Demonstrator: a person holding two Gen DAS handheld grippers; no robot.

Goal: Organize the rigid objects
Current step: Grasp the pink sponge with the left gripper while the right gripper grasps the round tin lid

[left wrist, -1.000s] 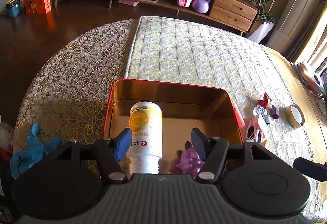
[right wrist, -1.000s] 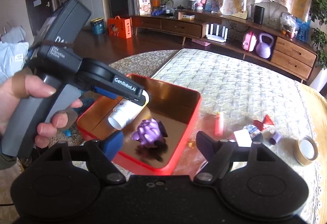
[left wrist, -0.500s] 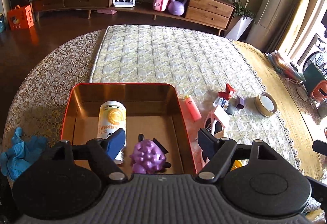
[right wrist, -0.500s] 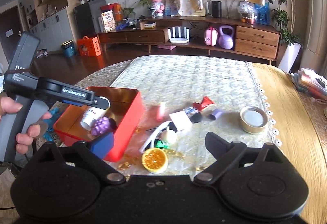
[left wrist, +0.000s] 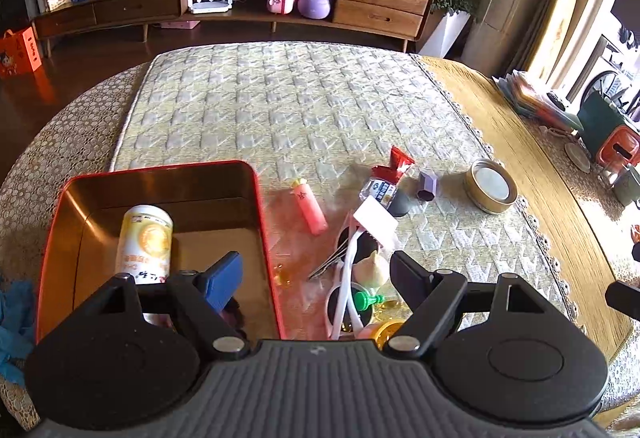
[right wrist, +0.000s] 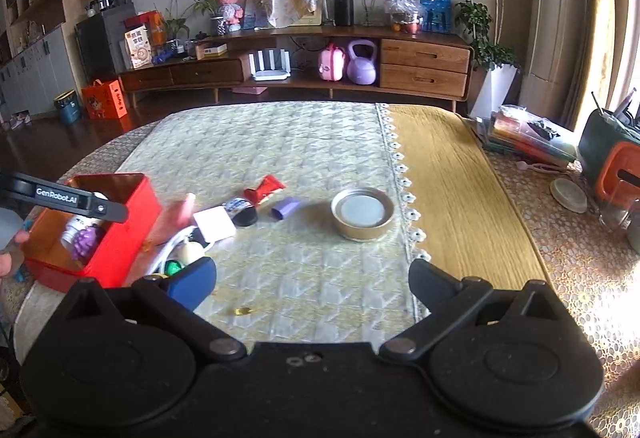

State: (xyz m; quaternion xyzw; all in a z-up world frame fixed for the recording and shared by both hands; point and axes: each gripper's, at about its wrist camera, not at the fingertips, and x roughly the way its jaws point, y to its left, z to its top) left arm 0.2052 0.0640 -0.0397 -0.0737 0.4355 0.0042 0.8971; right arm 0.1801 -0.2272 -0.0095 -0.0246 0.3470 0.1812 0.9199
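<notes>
Living-room table (right wrist: 440,174) under quilted cloth, red tin (left wrist: 264,222) near its left edge.
Both grippers, left gripper (left wrist: 316,278) and right gripper (right wrist: 312,278), hover with jaws apart, empty; the pink lighter (left wrist: 309,207) looks light, stiff, slick, best pinched across its middle.

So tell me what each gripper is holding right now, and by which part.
Nothing is held. The left gripper is open above the edge of the red tin, and the right gripper is open over the tablecloth.

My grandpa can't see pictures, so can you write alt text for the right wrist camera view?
An open black two-finger gripper hovers over a yellow quilted table cloth. Ahead lie a round gold tin lid, a small purple cap and a red wrapper; at left is a red metal box holding a purple spiky toy.
</notes>
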